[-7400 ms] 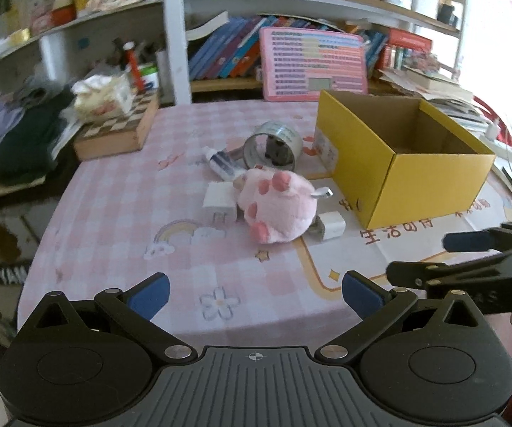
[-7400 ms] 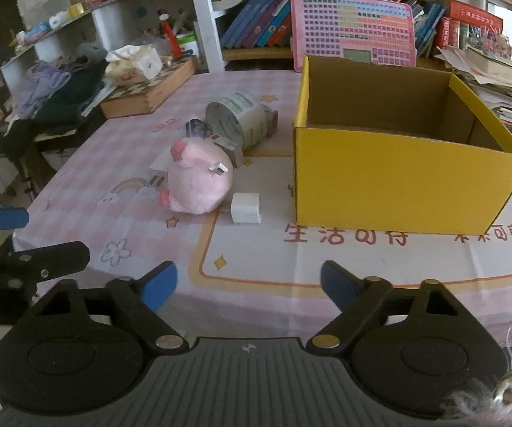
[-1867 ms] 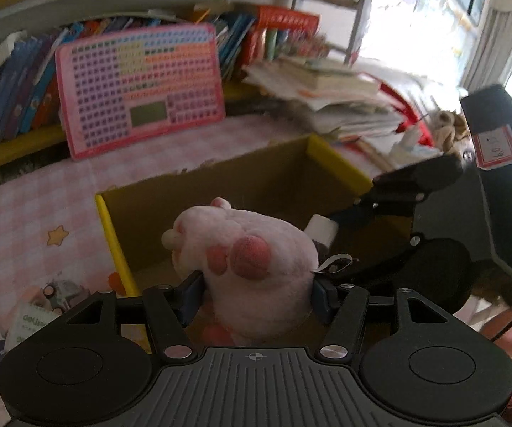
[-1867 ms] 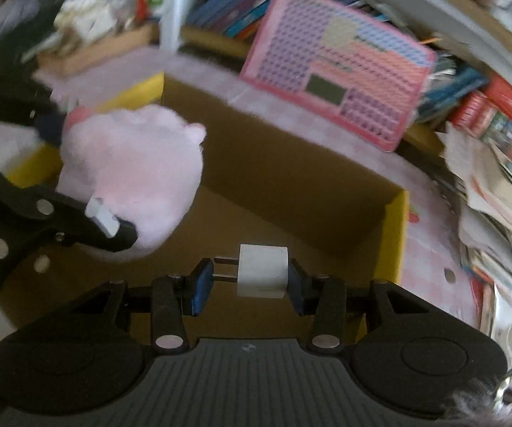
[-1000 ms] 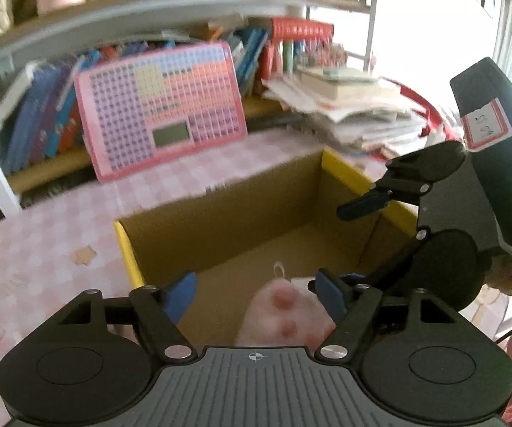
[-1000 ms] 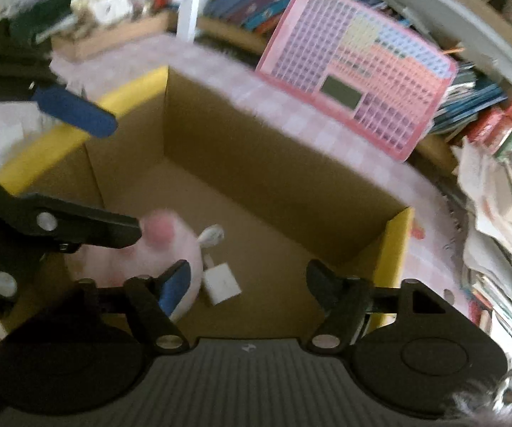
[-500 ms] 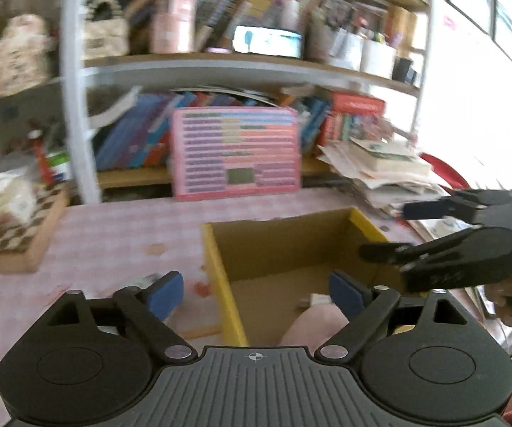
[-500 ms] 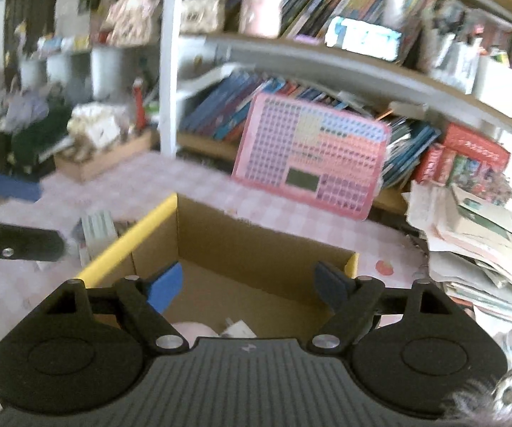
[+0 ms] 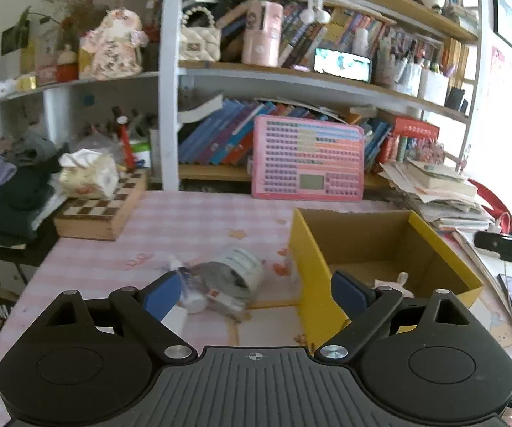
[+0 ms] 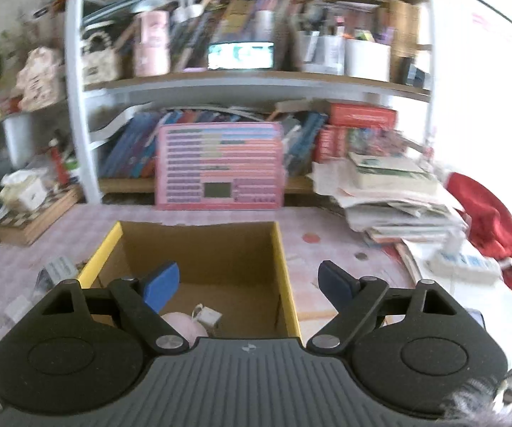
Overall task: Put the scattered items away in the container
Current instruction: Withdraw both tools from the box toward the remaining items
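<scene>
Yellow box (image 10: 284, 277), mid-table (image 9: 192, 220), holding pink plush (image 10: 181, 322) and white charger (image 10: 209, 316); tape roll (image 9: 234, 274) and small bottle (image 9: 193, 293) remaining just left, likely next; left tongs (image 9: 256, 293) and right tongs (image 10: 249, 284) wide, empty.

On the worktop (image 9: 192, 224), the box (image 9: 313, 277) stands right of the tape roll (image 9: 236, 274). Inside the box lie the plush toy (image 10: 181, 323) and, just right of it, the charger (image 10: 209, 317). The chessboard (image 9: 104, 210) sits far left.
</scene>
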The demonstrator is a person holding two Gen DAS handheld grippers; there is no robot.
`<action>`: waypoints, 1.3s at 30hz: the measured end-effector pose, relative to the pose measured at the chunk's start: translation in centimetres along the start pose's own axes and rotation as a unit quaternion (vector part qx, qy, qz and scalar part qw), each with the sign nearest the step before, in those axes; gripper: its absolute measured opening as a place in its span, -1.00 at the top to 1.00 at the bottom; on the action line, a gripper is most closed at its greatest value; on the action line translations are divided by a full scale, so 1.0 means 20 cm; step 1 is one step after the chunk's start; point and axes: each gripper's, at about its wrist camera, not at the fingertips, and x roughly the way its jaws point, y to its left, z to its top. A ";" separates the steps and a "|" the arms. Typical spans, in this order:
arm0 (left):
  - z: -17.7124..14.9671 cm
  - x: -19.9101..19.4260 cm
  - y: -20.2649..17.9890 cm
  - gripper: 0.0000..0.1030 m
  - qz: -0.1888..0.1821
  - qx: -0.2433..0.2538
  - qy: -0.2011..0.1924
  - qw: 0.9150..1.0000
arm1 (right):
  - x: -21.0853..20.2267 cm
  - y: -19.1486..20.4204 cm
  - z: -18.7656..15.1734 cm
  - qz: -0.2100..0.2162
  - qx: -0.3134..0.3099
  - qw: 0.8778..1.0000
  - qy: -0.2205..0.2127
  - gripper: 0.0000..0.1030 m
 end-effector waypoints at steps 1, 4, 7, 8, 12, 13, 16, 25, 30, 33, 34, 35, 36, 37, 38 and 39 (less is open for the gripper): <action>-0.01 -0.02 0.03 -0.85 0.000 -0.004 -0.001 1.000 | -0.03 0.02 -0.01 -0.009 0.003 1.000 -0.003 -0.68; -0.04 -0.05 0.12 -0.87 -0.001 -0.013 0.008 1.000 | -0.12 0.07 -0.06 -0.034 0.013 0.999 -0.015 -0.72; -0.07 -0.08 0.19 -0.87 0.001 -0.014 0.014 1.000 | -0.17 0.12 -0.10 -0.054 0.025 0.998 -0.014 -0.74; -0.08 -0.09 0.22 -0.87 0.001 -0.014 0.015 1.000 | -0.19 0.14 -0.12 -0.060 0.029 0.998 -0.011 -0.75; -0.10 -0.12 0.31 -0.87 -0.001 -0.016 0.017 1.000 | -0.24 0.24 -0.19 -0.077 0.035 0.996 0.001 -0.76; -0.10 -0.13 0.33 -0.87 -0.001 -0.016 0.017 1.000 | -0.26 0.26 -0.20 -0.080 0.036 0.996 0.003 -0.76; -0.11 -0.14 0.39 -0.88 -0.001 -0.017 0.018 1.000 | -0.29 0.34 -0.26 -0.085 0.041 0.996 0.011 -0.78; -0.18 -0.13 0.51 -0.89 -0.021 -0.005 0.041 0.999 | -0.34 0.57 -0.37 -0.082 0.024 0.996 0.038 -0.84; -0.23 -0.13 0.56 -0.89 -0.030 0.002 0.064 0.998 | -0.34 0.65 -0.42 -0.078 0.023 0.995 0.064 -0.84; -0.26 -0.13 0.60 -0.89 -0.033 0.005 0.075 0.997 | -0.34 0.70 -0.45 -0.070 0.020 0.994 0.076 -0.84; -0.27 -0.13 0.61 -0.89 -0.034 0.005 0.078 0.996 | -0.33 0.72 -0.46 -0.067 0.018 0.994 0.080 -0.84; -0.28 -0.14 0.62 -0.89 -0.035 0.006 0.081 0.996 | -0.33 0.74 -0.47 -0.065 0.016 0.994 0.084 -0.84; -0.29 -0.14 0.63 -0.89 -0.036 0.006 0.084 0.996 | -0.33 0.75 -0.48 -0.061 0.014 0.994 0.088 -0.84; -0.30 -0.14 0.64 -0.89 -0.038 0.007 0.088 0.995 | -0.33 0.77 -0.49 -0.059 0.012 0.994 0.092 -0.84; -0.31 -0.14 0.65 -0.89 -0.039 0.007 0.091 0.995 | -0.33 0.79 -0.50 -0.056 0.009 0.994 0.096 -0.84; -0.32 -0.14 0.65 -0.89 -0.039 0.008 0.094 0.995 | -0.33 0.80 -0.51 -0.054 0.007 0.993 0.101 -0.84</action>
